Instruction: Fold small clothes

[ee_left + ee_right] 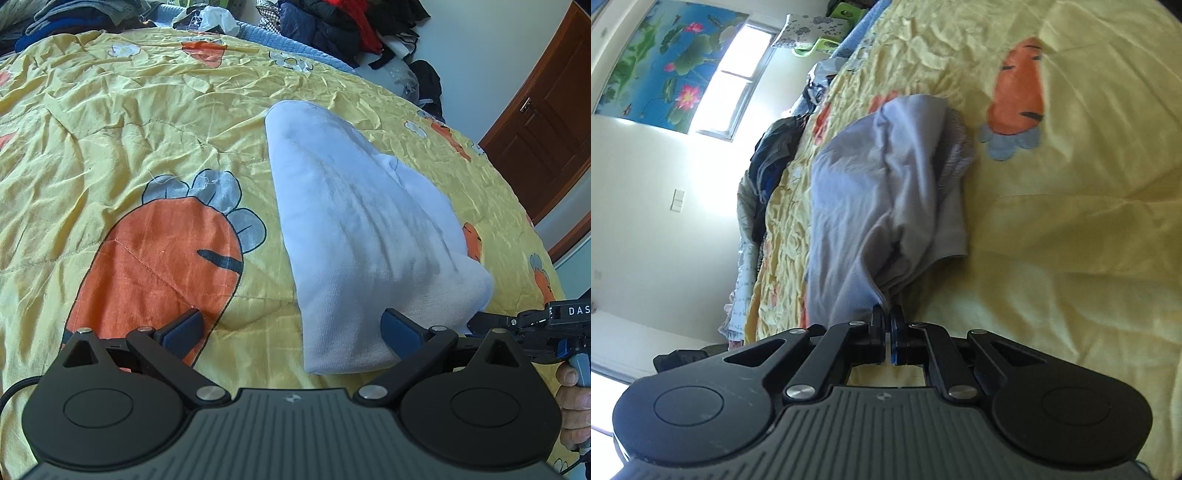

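A small white garment [354, 229] lies folded lengthwise on the yellow carrot-print quilt [147, 122]. My left gripper [291, 328] is open, its fingers spread wide at the garment's near end; the right finger [400, 328] touches the cloth and the left finger [184, 328] rests on the quilt. In the right wrist view the same garment [871, 192] looks greyish and bunched. My right gripper [887, 317] is shut on a pinched corner of it. The right gripper also shows at the right edge of the left wrist view [535, 325], beside the garment's near right corner.
Piles of dark and red clothes [351, 26] lie beyond the bed's far edge. A brown door [546, 122] is at the right. In the right wrist view a window [738, 77], a flower painting [661, 62] and more clothes [775, 155] line the bed's far side.
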Action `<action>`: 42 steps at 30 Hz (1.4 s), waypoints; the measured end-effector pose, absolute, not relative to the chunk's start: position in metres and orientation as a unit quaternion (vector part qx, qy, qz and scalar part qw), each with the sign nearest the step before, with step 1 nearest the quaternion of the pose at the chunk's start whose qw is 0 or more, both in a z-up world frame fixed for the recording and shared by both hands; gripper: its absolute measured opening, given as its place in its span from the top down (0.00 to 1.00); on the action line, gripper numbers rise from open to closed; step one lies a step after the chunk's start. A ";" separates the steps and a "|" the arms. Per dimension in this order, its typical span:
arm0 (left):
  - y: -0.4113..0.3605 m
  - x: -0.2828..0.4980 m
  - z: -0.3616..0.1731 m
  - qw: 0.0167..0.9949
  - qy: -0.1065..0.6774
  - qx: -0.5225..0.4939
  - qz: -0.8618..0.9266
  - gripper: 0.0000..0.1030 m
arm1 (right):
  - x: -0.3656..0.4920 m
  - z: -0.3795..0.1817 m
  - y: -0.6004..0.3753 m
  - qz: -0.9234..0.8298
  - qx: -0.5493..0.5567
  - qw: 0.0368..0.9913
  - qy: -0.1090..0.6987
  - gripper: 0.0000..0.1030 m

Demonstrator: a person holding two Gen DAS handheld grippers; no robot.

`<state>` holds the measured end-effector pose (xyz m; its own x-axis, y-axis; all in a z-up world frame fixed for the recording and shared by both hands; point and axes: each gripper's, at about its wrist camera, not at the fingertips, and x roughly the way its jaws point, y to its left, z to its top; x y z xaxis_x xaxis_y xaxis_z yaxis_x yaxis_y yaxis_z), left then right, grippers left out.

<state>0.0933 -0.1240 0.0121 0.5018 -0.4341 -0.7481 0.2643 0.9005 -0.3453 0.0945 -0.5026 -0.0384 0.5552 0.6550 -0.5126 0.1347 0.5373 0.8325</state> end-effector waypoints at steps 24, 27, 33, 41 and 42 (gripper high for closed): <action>-0.134 0.193 0.010 0.792 0.503 -0.256 -0.233 0.00 | 0.170 -0.045 -0.549 0.134 0.429 0.791 0.416 0.42; -0.149 0.191 0.008 0.795 0.498 -0.247 -0.243 0.00 | 0.181 -0.050 -0.540 0.159 0.444 0.776 0.419 0.42; -0.158 0.188 0.012 0.820 0.489 -0.200 -0.221 0.20 | 0.196 -0.054 -0.521 0.181 0.452 0.762 0.428 0.67; -0.161 0.185 0.026 0.842 0.485 -0.117 -0.206 0.84 | 0.193 -0.043 -0.494 0.183 0.412 0.782 0.430 0.85; -0.163 0.182 0.033 0.849 0.475 -0.099 -0.207 0.84 | 0.193 -0.037 -0.490 0.188 0.409 0.784 0.427 0.85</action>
